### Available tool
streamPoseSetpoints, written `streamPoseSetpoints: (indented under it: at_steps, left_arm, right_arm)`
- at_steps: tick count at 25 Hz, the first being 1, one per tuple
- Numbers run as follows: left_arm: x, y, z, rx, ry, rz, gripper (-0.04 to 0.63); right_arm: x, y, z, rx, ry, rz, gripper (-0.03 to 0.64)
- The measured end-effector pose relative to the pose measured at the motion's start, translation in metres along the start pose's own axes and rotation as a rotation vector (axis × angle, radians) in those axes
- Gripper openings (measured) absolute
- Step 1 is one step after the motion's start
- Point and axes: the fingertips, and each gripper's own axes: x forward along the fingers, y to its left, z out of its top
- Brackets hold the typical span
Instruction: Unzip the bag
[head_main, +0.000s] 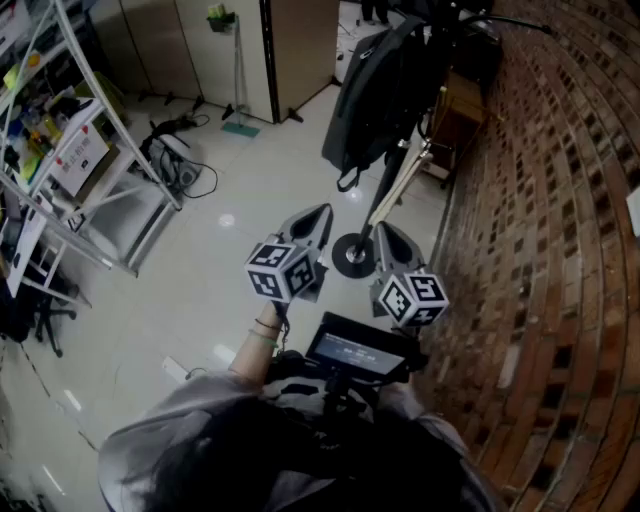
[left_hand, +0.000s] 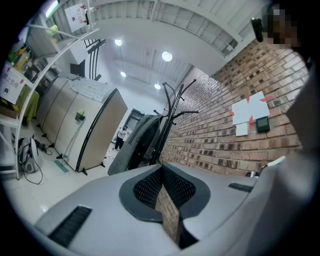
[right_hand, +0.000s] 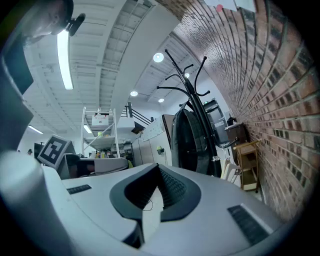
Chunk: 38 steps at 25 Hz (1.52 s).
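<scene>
- Closed with nothing between the jaws: the left hand-held gripper and right hand-held gripper, low centre.
- The coat stand base sits between them, with the brick wall at right.
- The dark, slack bag hangs on the stand at upper centre, well apart from both.

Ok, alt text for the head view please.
A dark backpack hangs on a coat stand by a brick wall. Below it, the left tongs and right tongs point toward it side by side, both shut and empty.
</scene>
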Motion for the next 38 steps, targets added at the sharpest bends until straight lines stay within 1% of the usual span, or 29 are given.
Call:
streamPoseSetpoints:
  at_steps: [3,8,12,14,20,22,23,25,27,30,31,35,38]
  left_arm:
    - [0.009,-0.006,0.002,0.006,-0.008,0.002,0.008]
    - [0.024,-0.008,0.016,0.006,-0.033,0.0,0.008]
    - [0.042,-0.005,0.029,-0.029,-0.038,-0.021,0.008]
    - [0.055,-0.004,0.037,-0.033,-0.044,-0.036,0.011]
    - [0.101,0.01,0.069,0.047,-0.052,-0.061,0.011]
    - [0.119,0.018,0.077,0.039,-0.042,-0.084,0.013]
    - [0.129,0.022,0.081,0.024,-0.037,-0.1,0.031]
    - [0.148,0.028,0.088,-0.015,-0.028,-0.139,0.044]
    - [0.165,0.032,0.095,-0.041,-0.02,-0.178,0.072]
    - [0.189,0.036,0.108,-0.05,-0.007,-0.233,0.132]
    - [0.195,0.038,0.113,-0.053,-0.003,-0.252,0.142]
    - [0.221,0.04,0.13,-0.063,0.019,-0.311,0.144]
    - [0.237,0.042,0.135,-0.087,0.065,-0.35,0.144]
  right_arm:
    - [-0.002,-0.014,-0.004,-0.009,-0.008,0.02,-0.011]
    - [-0.001,-0.027,-0.006,0.01,-0.006,0.025,-0.011]
    - [0.006,-0.037,-0.006,0.025,-0.01,0.025,-0.011]
    - [0.012,-0.043,-0.005,0.03,-0.013,0.02,-0.011]
    - [0.041,-0.059,0.001,0.02,-0.016,-0.009,-0.011]
    - [0.055,-0.066,0.004,0.014,-0.015,-0.021,-0.011]
    - [0.062,-0.07,0.006,0.012,-0.015,-0.027,-0.011]
    - [0.076,-0.077,0.012,0.014,-0.023,-0.046,-0.011]
    - [0.089,-0.085,0.019,0.019,-0.034,-0.074,-0.011]
    - [0.109,-0.094,0.026,0.013,-0.043,-0.101,-0.011]
    - [0.116,-0.096,0.029,0.011,-0.047,-0.106,-0.011]
    - [0.138,-0.102,0.033,0.005,-0.047,-0.136,-0.011]
    - [0.152,-0.107,0.032,-0.002,-0.052,-0.147,-0.011]
